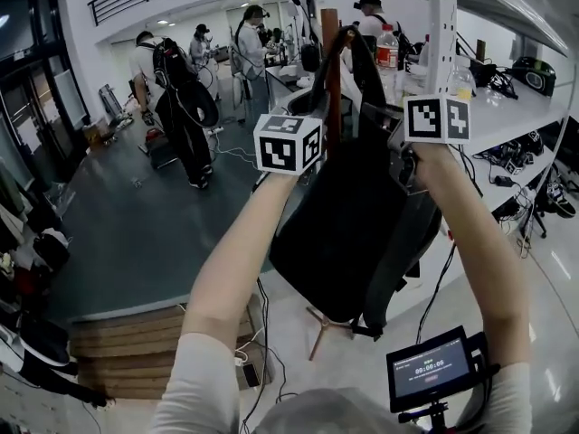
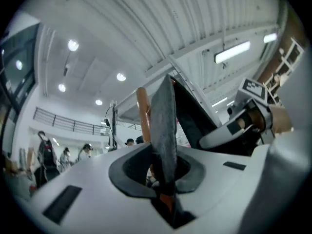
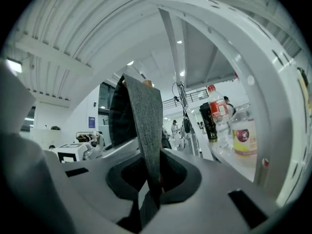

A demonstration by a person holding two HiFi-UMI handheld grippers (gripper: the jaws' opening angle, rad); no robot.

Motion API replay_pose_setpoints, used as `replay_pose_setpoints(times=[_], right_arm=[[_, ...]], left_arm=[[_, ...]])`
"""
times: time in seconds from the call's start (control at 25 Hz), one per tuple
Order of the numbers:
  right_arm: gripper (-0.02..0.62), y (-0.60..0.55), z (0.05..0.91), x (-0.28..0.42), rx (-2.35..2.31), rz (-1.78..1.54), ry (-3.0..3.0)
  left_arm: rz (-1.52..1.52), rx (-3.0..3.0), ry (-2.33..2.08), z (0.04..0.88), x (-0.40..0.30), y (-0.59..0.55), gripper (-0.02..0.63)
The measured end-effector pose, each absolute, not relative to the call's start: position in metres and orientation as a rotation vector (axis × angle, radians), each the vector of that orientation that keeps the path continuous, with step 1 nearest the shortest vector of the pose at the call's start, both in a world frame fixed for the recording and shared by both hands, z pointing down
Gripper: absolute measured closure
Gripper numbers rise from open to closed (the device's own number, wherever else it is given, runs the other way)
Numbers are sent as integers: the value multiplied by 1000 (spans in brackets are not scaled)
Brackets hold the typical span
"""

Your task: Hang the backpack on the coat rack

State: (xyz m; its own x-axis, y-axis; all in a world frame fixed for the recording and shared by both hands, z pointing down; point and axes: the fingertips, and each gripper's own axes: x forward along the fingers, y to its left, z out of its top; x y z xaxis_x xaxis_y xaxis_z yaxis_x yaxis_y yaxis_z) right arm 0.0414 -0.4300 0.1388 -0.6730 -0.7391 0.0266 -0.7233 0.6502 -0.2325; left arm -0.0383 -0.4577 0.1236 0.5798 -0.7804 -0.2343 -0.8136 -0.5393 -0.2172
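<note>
The black backpack (image 1: pixel 348 233) hangs in the air from its two straps, right in front of the coat rack's brown wooden pole (image 1: pixel 330 61). In the head view my left gripper (image 1: pixel 312 134) holds the left side of the pack's top and my right gripper (image 1: pixel 400 143) the right side. In the left gripper view a grey strap (image 2: pixel 165 126) runs up out of the shut jaws of my left gripper (image 2: pixel 165 182), with the pole (image 2: pixel 143 113) just behind it. My right gripper (image 3: pixel 152 179) is shut on the other grey strap (image 3: pixel 146 126). The rack's hooks are hidden.
A white shelf unit (image 1: pixel 443 34) stands close on the right with bottles (image 3: pixel 242 135) and a black cup (image 3: pixel 207 123) on it. The rack's wooden feet (image 1: pixel 321 328) show below the pack. Several people (image 1: pixel 181 98) stand farther back. Wooden boards (image 1: pixel 127 351) lie at lower left.
</note>
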Motion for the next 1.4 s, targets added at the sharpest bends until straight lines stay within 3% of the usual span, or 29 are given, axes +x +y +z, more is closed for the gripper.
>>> replay_pose_setpoints(times=[0.28, 0.6, 0.96, 1.4], right_arm=[[555, -393, 134, 53, -1424, 233, 2574], [512, -340, 132, 65, -1540, 888, 2246], [486, -322, 136, 102, -1437, 671, 2023], [486, -308, 205, 80, -1306, 440, 2172]], left_arm=[[266, -2417, 1219, 130, -22, -402, 549], [517, -2406, 1018, 133, -13, -320, 448], [484, -2412, 1094, 189, -22, -306, 448], [475, -2528, 1135, 255, -45, -282, 449]])
